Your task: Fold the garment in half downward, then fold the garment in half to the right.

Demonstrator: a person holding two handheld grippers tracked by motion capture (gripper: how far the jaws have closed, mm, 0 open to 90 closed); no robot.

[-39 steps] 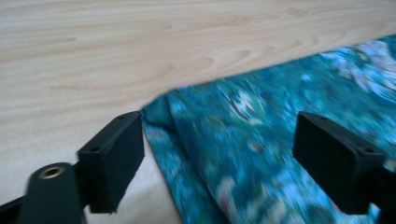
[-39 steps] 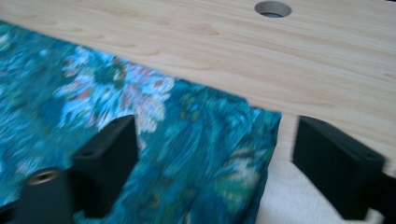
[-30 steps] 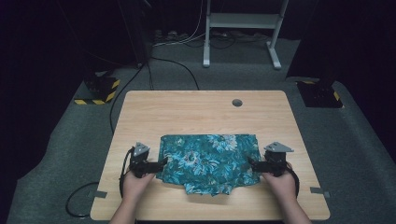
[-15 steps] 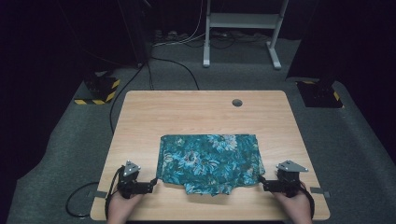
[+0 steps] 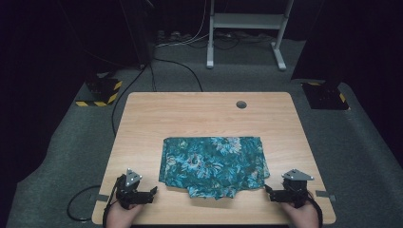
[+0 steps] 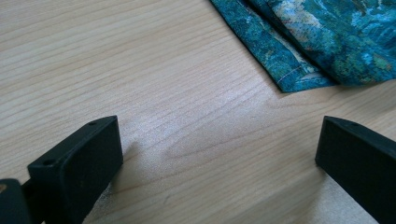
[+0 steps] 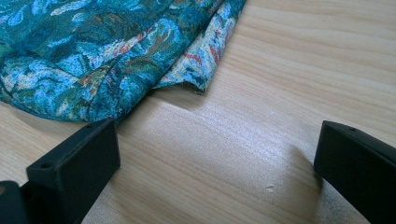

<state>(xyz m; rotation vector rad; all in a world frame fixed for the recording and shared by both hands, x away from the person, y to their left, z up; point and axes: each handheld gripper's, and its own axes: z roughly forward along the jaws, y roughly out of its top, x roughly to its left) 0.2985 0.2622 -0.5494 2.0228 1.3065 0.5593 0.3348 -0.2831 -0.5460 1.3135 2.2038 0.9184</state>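
Jaws of the left gripper [image 5: 153, 191] are spread wide and grasp nothing, held low over bare desk [image 5: 199, 114] near its front left corner. Just beside them, folded floral cloth [image 5: 213, 165] is laid flat at the desk's front middle. Beyond its right edge, the right gripper [image 5: 267, 189] is held with jaws likewise released, apart from the cloth.

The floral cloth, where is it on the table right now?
In the high view the folded floral cloth lies near the table's front edge, between the left gripper and right gripper.
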